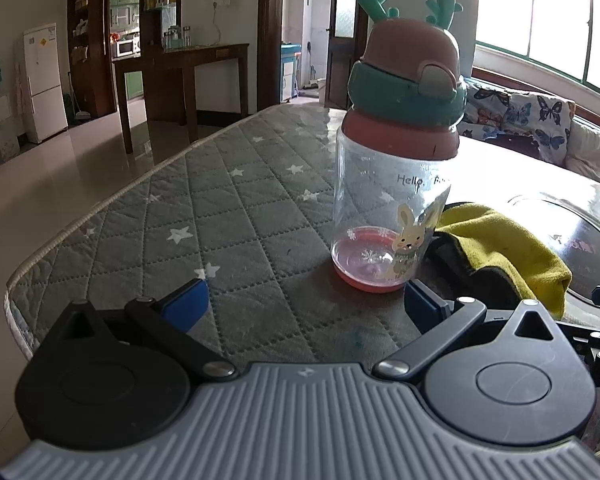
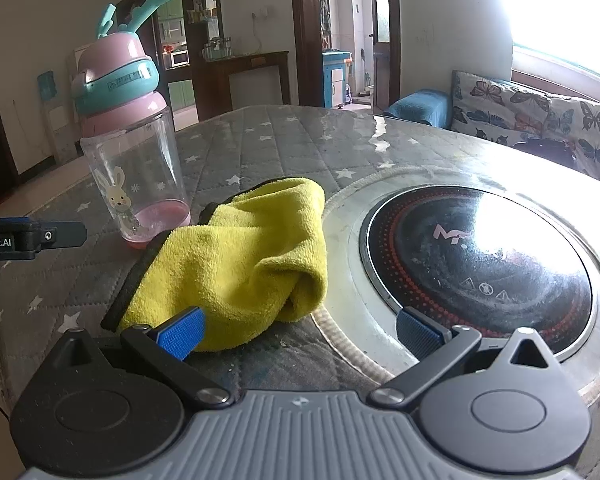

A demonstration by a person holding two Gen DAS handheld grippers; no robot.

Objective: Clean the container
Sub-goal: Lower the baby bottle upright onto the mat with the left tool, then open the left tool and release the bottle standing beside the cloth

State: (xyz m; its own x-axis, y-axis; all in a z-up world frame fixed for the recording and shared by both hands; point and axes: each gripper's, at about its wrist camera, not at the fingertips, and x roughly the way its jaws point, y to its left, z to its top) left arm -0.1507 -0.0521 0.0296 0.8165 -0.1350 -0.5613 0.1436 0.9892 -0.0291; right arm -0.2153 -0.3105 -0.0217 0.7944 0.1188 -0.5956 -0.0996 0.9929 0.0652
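A clear plastic bottle (image 1: 388,208) (image 2: 136,176) with a pink base, a rabbit print and a pink-and-teal antlered lid stands upright on the quilted grey table cover (image 1: 228,216). A crumpled yellow cloth (image 2: 240,256) (image 1: 500,248) lies just right of it. My left gripper (image 1: 306,304) is open, a short way in front of the bottle, which stands towards its right finger. My right gripper (image 2: 300,332) is open too, with the cloth's near edge at its left finger. The left gripper (image 2: 32,238) shows at the left edge of the right wrist view.
A round black induction cooktop (image 2: 476,268) set in a pale ring fills the table's right side. Behind the table is a sofa with butterfly cushions (image 2: 540,116) under a bright window. The table's left edge (image 1: 80,224) drops to a tiled floor; a wooden counter and fridge stand beyond.
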